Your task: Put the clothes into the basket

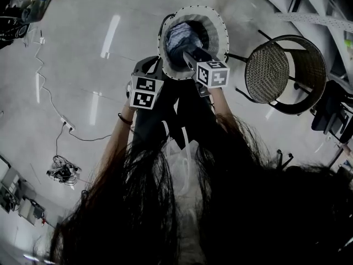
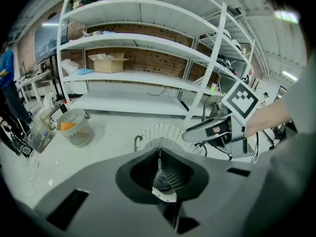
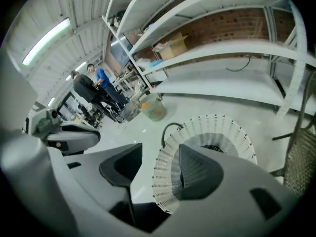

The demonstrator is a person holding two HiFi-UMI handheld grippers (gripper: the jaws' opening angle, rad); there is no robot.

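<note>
Head view: a person bends over a white basket (image 1: 220, 26) standing on the pale floor (image 1: 83, 65), with blue-grey clothes (image 1: 182, 36) lying inside it. The right gripper (image 3: 160, 152) hangs above the basket's mouth, its jaws apart and holding nothing, the slatted rim showing between them. The left gripper (image 2: 159, 157) is held just beside the basket's near rim, its jaws closed against each other. A wicker chair (image 1: 278, 70) stands near the basket's right side.

basket (image 1: 219, 22) mouth open from above, clothes (image 1: 179, 37) sitting inside, wicker chair (image 1: 287, 70) close on its right, loads of bare floor (image 1: 83, 65) to the left, cable (image 1: 63, 173) tangled further out, shelves (image 2: 148, 78) behind
</note>
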